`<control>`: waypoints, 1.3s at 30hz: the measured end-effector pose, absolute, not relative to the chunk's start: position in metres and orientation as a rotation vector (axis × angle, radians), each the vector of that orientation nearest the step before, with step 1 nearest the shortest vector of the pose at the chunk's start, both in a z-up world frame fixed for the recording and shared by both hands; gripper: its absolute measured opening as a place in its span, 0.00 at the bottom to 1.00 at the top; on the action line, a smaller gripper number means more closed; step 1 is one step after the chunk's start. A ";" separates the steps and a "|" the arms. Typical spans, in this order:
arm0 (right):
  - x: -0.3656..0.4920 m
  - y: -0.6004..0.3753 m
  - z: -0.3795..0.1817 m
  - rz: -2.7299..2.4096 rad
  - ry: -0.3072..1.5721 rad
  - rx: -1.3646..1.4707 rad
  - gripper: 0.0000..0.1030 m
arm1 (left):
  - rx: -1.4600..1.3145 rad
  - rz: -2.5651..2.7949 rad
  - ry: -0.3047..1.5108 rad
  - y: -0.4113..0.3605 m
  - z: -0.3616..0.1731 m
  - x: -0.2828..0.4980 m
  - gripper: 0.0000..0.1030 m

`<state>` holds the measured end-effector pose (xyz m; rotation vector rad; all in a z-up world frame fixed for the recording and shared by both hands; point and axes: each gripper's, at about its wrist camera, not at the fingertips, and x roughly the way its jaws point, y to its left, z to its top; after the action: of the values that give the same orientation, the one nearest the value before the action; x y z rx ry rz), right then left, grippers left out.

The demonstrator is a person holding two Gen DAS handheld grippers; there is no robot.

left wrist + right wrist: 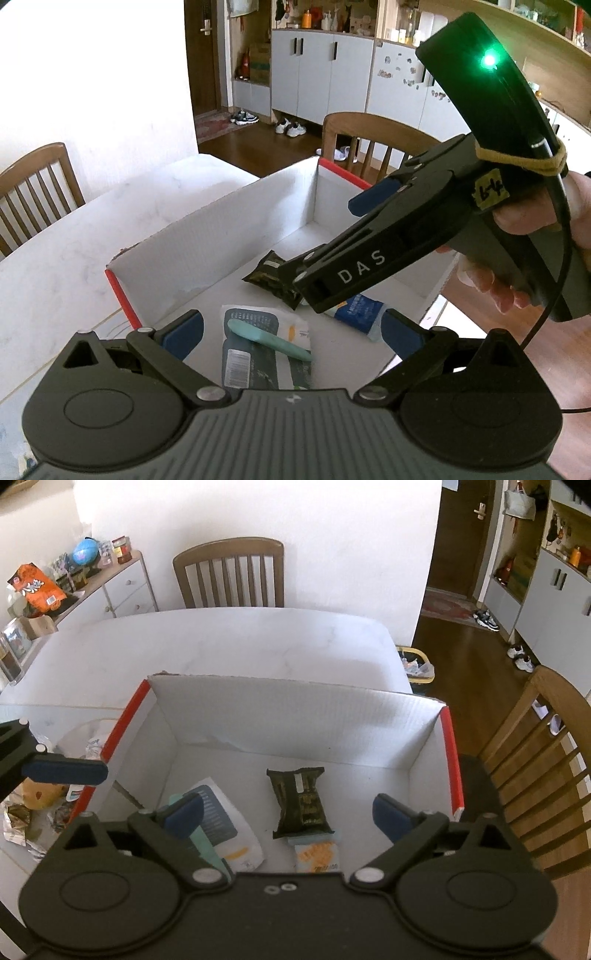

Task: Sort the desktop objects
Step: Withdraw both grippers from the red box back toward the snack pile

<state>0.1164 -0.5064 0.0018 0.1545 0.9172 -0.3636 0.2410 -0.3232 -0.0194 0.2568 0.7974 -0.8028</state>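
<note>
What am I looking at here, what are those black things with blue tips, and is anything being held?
They are two handheld grippers, each worked by a person and carrying its own camera. One picture looks along the left gripper, the other along the right gripper. Both have their jaws open and hold nothing. Below them a white cardboard box sits on a pale table. Inside it lie a dark snack packet, a teal stick on a flat pouch, and a blue-and-white tube.
</note>
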 end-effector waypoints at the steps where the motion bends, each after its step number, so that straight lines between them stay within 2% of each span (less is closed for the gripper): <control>1: 0.115 -0.505 0.003 -0.367 0.914 0.154 0.96 | 0.256 -0.800 0.792 -0.322 -0.018 0.239 1.00; 39: 0.096 -0.383 0.061 -0.425 0.773 0.155 0.96 | 0.176 -0.814 0.600 -0.216 0.031 0.174 1.00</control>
<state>0.0958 -0.3831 0.0612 0.1547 0.7728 -0.4254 0.1743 -0.2156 0.0313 0.1759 0.5995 -0.8144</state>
